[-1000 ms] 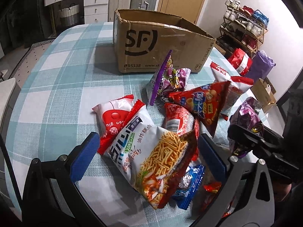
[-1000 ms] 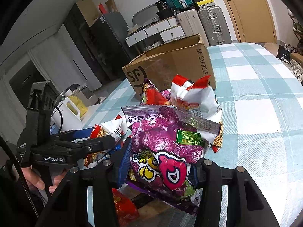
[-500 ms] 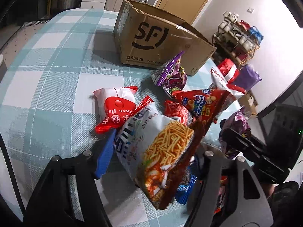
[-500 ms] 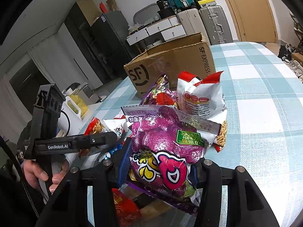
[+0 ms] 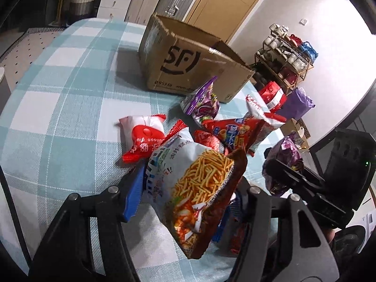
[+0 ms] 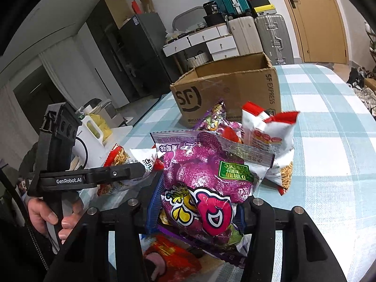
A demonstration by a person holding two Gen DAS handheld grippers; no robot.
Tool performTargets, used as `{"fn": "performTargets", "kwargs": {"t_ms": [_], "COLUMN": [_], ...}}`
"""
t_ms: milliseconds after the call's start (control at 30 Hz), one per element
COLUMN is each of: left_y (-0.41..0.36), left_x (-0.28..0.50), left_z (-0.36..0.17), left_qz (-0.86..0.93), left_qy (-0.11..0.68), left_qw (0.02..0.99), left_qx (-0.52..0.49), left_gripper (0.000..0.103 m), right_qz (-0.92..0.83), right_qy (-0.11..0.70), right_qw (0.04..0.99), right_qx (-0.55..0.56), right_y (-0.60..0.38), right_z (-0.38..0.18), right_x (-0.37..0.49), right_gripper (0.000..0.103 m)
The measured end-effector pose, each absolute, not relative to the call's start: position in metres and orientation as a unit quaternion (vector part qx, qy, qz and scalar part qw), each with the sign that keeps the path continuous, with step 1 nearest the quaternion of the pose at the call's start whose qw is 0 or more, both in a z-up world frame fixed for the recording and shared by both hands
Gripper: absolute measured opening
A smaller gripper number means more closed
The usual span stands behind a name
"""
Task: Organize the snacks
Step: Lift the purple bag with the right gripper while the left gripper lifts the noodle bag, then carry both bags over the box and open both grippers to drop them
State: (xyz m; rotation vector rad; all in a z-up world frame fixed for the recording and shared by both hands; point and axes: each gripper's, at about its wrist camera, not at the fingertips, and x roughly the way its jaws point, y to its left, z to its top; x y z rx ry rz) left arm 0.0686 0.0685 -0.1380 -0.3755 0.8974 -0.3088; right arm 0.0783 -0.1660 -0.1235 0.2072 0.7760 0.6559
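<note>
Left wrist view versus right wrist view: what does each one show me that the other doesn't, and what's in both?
Only the left wrist view: the left gripper clamped on the noodle-stick snack bag, a shoe rack, and a red-and-white packet on the tablecloth.

Only the right wrist view: the right gripper clamped on the purple candy bag, the hand holding the left gripper's handle, and a dark cabinet.

Both: the open cardboard box, the checked tablecloth, the suitcases and the door.
</note>
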Motion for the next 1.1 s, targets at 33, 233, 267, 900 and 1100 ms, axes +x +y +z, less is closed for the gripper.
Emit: {"fn": "performTargets", "kwargs": {"t_ms": [33,233,267,900,1100], "left_y": [0.068,0.066,0.065,0.020,0.018], "left_x": [0.066,0.068,0.069,0.134,0.165], "left_z": [-0.136,-0.111,-0.107,-0.026,-0.005], "left_qz": [-0.149,-0.161,-0.161,-0.177,-0.175], "left_qy": [0.427,0.408,0.406,0.367,0.366], "left_qw": [0.873,0.883,0.884,0.907,0.909], "left_qx": [-0.180,-0.168,-0.165,-0.105,-0.094], "left_gripper": [0.059,0.059,0.059,0.059,0.059], "right_qz": [0.315,0.321,0.322,0.330,0.330], "right_qy": [0.370,0.363,0.361,0.327,0.320], "right_qw": [0.869,0.870,0.870,0.881,0.883], "right_qx": [0.098,0.096,0.096,0.093,0.097], "right_y": [-0.165,-0.164,-0.164,-0.167,-0.172], "right_z": [-0.122,-0.111,-0.107,-0.055,-0.040], "right_x": [0.078,0.081,0.083,0.140,0.168], "right_gripper": [0.051,0.051,0.052,0.052,0.052]}}
